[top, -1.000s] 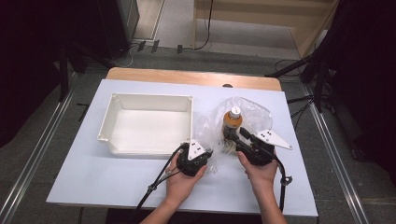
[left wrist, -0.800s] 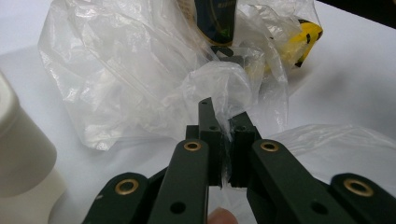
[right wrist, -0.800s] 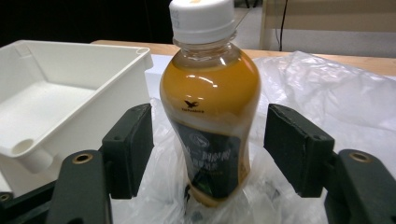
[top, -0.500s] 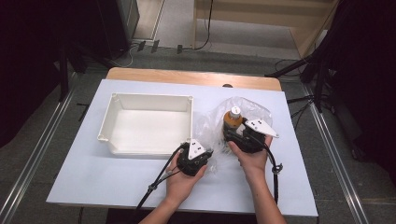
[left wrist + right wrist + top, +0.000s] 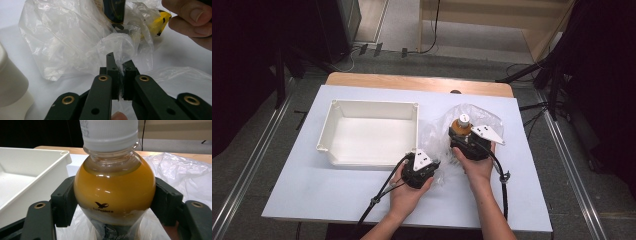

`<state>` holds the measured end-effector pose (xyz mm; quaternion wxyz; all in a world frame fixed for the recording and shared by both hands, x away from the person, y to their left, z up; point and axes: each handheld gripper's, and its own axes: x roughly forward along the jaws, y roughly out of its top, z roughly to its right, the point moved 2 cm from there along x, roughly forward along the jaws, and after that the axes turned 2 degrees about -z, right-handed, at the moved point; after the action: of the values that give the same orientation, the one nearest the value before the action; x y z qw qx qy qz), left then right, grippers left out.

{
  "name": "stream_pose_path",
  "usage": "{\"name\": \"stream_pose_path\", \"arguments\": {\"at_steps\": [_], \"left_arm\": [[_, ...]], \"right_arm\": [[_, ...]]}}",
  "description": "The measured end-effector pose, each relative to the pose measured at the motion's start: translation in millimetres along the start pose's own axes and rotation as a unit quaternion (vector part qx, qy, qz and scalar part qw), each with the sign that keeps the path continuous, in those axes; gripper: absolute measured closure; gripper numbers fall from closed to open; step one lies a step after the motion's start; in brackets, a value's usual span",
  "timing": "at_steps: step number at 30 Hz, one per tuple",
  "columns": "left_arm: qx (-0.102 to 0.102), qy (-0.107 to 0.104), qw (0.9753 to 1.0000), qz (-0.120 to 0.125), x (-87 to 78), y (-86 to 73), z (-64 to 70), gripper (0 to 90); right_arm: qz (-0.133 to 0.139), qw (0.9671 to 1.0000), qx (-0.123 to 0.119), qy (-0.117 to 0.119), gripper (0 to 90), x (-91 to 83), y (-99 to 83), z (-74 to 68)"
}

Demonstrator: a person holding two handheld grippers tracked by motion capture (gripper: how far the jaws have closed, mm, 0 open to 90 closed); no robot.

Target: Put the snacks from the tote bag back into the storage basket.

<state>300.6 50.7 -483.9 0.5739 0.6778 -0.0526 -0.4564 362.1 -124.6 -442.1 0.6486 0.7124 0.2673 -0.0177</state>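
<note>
- A clear plastic bottle of orange drink with a white ribbed cap (image 5: 113, 187) is clamped at its shoulder between the jaws of the right tool (image 5: 472, 142); it is held upright, cap uppermost.
- The bottle's lower part is seen standing inside a crumpled transparent plastic bag (image 5: 75, 42), which lies on the white table (image 5: 312, 195) just right of the empty white rectangular plastic tray (image 5: 371, 134).
- A fold of the bag's film is pinched by the left tool (image 5: 117, 80), whose jaws are almost fully closed.
- The bottle's long axis is vertical, so lifting it straight up out of the bag appears to be called for, while the bag is held down at its near edge.
- The tray lies to the left of the bottle.
</note>
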Motion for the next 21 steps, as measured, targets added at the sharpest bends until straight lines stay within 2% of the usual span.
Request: {"name": "stream_pose_path", "arguments": {"at_steps": [9, 21], "left_arm": [[0.0, -0.001, 1.0, 0.0, 0.0, 0.1, -0.7, 89.0], [-0.001, 0.003, 1.0, 0.002, -0.6, 0.1, -0.1, 85.0]], "right_arm": [[-0.003, 1.0, -0.006, 0.005, 31.1, -6.2, 4.4, -2.1], [0.025, 0.9994, -0.018, 0.017, 31.1, -32.5, 40.9, -11.2]]}}
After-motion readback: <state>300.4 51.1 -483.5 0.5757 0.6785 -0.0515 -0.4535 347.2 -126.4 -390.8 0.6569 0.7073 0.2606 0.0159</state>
